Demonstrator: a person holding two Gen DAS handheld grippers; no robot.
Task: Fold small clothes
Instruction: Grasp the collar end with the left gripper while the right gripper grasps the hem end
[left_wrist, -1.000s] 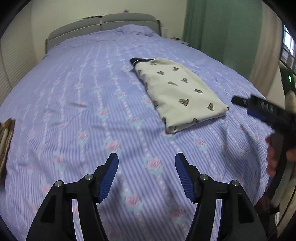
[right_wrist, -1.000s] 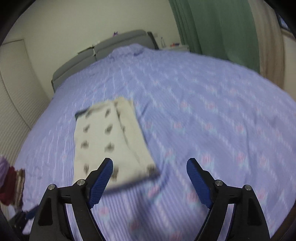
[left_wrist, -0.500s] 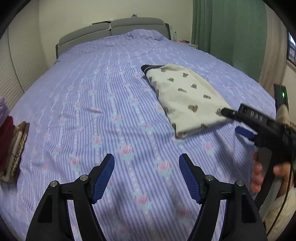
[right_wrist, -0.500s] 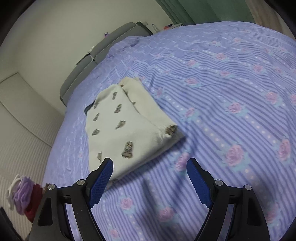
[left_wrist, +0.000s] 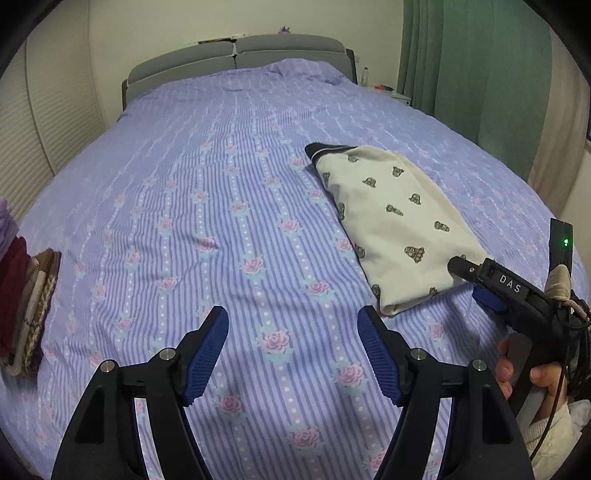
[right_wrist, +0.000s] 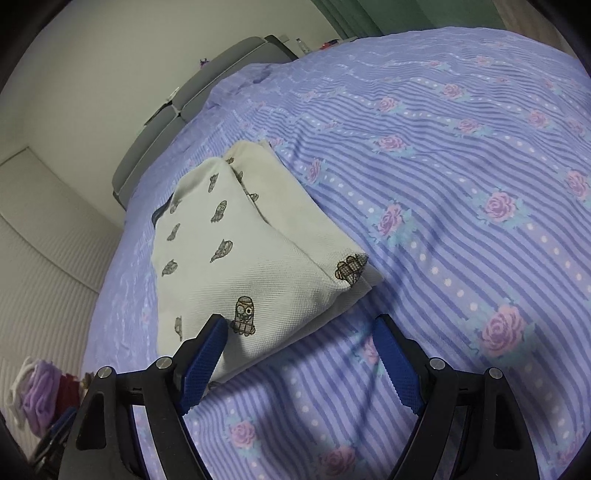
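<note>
The bed (left_wrist: 207, 206), covered in a purple striped sheet with roses, is used as the folding surface, presumably because it is broad and soft. The cream printed garment (left_wrist: 395, 221) is laid on it already folded into a long rectangle, at about 2 o'clock in the left wrist view and at 10 o'clock in the right wrist view; another fold is probably intended. A pile of other clothes (left_wrist: 22, 295) is kept apart at the 9 o'clock edge of the bed. The right gripper (right_wrist: 299, 350) is held low over the garment's near edge, tilted, its jaws spread and nothing clasped, one finger just over the cloth. The left gripper (left_wrist: 291, 347) is held back above bare sheet, released as well, level and pointed toward the headboard.
</note>
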